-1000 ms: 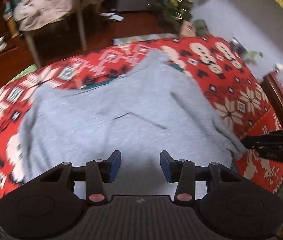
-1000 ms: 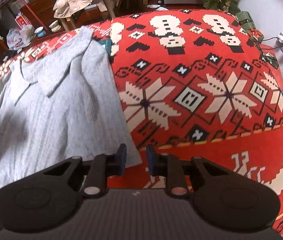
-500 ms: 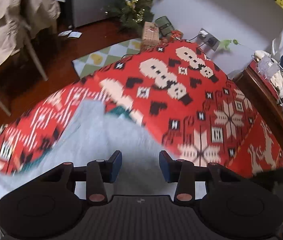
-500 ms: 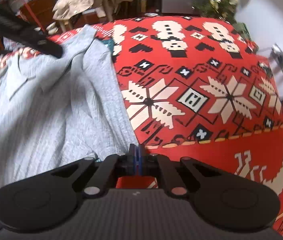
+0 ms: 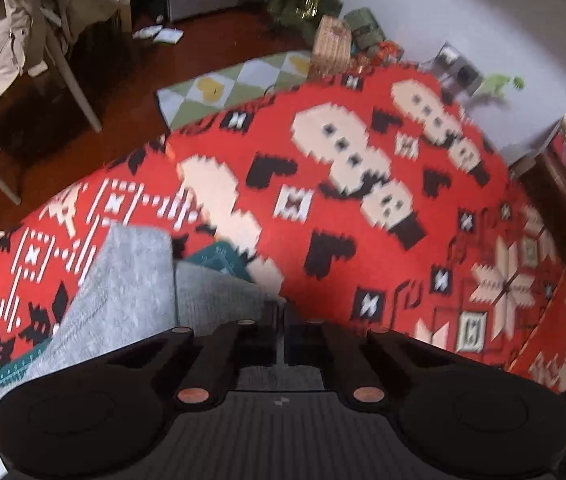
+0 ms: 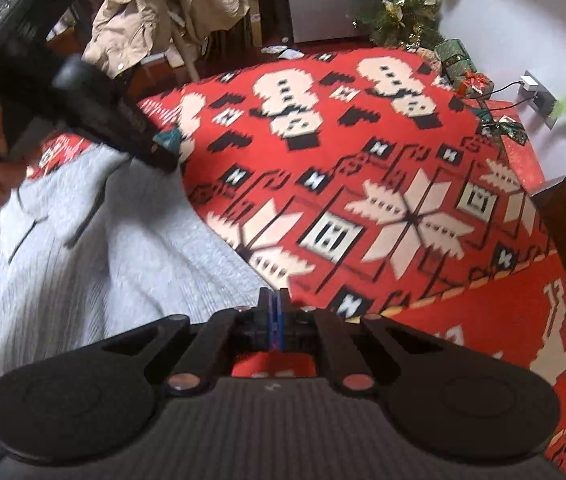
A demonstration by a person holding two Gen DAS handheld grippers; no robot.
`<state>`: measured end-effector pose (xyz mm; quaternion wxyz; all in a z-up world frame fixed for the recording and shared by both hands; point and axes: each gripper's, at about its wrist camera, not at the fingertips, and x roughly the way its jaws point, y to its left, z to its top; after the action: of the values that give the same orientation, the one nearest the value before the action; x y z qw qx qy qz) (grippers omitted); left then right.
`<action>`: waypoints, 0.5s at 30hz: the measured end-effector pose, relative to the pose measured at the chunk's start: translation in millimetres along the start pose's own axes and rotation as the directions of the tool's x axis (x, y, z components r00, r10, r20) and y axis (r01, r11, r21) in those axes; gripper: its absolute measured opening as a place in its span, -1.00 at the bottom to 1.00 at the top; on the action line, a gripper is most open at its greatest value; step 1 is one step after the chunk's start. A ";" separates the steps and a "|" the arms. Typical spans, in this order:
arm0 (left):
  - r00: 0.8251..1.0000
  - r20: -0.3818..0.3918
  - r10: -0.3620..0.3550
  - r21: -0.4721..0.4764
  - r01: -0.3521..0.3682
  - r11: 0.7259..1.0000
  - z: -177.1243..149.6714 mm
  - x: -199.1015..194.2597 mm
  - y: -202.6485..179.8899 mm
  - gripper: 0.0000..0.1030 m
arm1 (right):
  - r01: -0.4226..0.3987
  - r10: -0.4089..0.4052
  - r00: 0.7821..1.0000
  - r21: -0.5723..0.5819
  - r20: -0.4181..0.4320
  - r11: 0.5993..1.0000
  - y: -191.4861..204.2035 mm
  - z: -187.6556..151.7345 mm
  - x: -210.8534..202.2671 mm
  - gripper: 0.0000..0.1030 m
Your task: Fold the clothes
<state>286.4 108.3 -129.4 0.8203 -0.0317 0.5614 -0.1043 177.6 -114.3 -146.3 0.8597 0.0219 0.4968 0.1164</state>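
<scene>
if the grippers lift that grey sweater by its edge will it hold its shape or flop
The grey sweater will probably flop: it lies creased on the red blanket. Its ribbed knit looks grippy, not slippery. The free side would likely drag.

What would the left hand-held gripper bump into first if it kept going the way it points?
Probably the grey sweater: the shut left hand-held gripper already sits at its edge, on the red patterned blanket.
</scene>
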 end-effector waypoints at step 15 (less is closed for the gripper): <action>0.993 0.103 -0.056 -0.153 0.071 0.986 35.2 17.4 9.9 -0.93 | 0.094 -0.090 0.995 -0.099 0.036 0.991 -59.7 77.5 41.3 -0.97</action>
<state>326.5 112.1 -134.1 0.8382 -0.1190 0.5255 -0.0842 274.6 -157.2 -151.4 0.8720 -0.0425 0.4771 0.1012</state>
